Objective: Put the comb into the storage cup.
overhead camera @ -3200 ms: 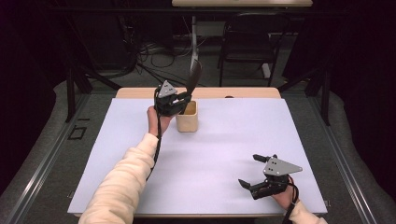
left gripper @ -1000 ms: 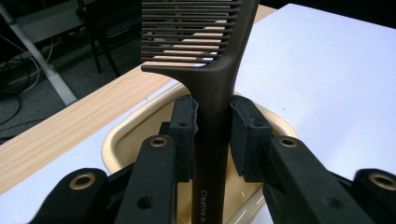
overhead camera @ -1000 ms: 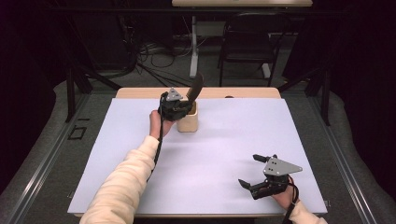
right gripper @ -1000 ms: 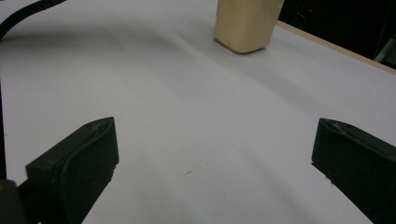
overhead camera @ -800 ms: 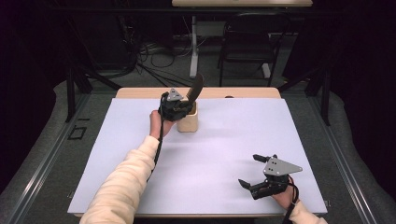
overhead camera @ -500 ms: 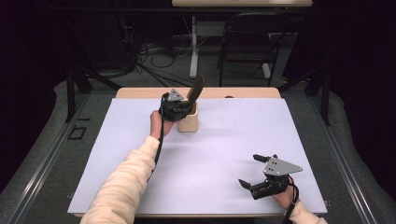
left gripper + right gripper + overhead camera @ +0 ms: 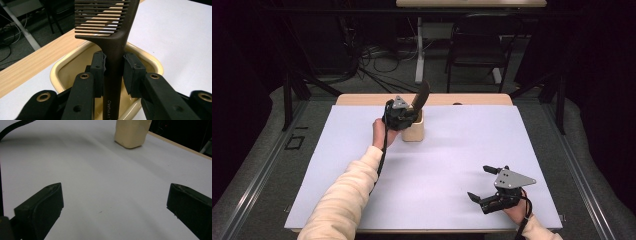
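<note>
- A dark comb (image 7: 113, 50) is clamped by its handle between the two pads of the left gripper (image 7: 113, 71); the jaws are drawn in close, one pad pressed against each side of the handle.
- The comb is held nearly upright, its teeth at the top and the lower end of its handle reaching down inside a cream cup (image 7: 75, 62).
- Whether the handle's tip touches the bottom of the cup cannot be told, as it is hidden by the jaws.
- In the high view, the left gripper (image 7: 404, 114) is seen just over the cup (image 7: 413, 132), which stands on the far part of the white table (image 7: 462, 150), near its wooden back edge; the comb (image 7: 420, 96) juts up and leans slightly to the right.
- The right gripper (image 7: 484, 184) is held low over the near right part of the table, well apart from the cup.
- Its jaws are spread wide and nothing is held between them; in the right gripper view the cup (image 7: 131, 132) is seen far ahead of the right gripper (image 7: 115, 205).
</note>
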`<state>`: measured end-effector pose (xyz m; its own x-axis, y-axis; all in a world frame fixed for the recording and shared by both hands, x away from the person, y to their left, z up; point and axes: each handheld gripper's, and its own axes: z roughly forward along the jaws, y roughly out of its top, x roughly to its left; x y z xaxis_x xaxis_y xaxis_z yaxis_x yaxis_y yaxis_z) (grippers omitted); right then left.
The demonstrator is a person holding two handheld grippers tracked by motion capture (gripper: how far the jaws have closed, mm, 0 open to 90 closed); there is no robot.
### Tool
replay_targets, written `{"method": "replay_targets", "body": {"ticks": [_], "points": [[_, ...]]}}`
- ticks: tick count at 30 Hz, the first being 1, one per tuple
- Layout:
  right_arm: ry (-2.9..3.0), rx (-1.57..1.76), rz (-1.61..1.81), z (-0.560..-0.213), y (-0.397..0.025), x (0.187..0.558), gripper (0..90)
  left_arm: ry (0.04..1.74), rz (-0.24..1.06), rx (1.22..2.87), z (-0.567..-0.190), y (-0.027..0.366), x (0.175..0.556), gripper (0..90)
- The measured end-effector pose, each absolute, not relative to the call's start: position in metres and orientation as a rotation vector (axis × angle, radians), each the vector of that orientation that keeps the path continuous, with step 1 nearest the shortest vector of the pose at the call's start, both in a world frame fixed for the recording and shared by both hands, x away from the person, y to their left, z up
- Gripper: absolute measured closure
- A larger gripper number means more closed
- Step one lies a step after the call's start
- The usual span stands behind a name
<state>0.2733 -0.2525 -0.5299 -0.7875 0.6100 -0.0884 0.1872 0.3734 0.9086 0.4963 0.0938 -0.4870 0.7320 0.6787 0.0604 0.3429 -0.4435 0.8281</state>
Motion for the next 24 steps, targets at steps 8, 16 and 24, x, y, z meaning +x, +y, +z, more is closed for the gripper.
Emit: {"method": "replay_targets", "body": {"ticks": [8,16,24], "points": [[2.226,0.689,1.39,-0.53,-0.252,0.273,0.2,0.789,0.488,2.022,-0.483,0.098,0.494,45.3],[2.227,0.692,1.391,-0.529,-0.252,0.273,0.2,0.783,0.458,2.017,-0.474,0.103,0.487,31.3],[2.229,0.693,1.388,-0.53,-0.252,0.273,0.3,0.79,0.477,2.001,-0.465,0.109,0.475,16.4]]}}
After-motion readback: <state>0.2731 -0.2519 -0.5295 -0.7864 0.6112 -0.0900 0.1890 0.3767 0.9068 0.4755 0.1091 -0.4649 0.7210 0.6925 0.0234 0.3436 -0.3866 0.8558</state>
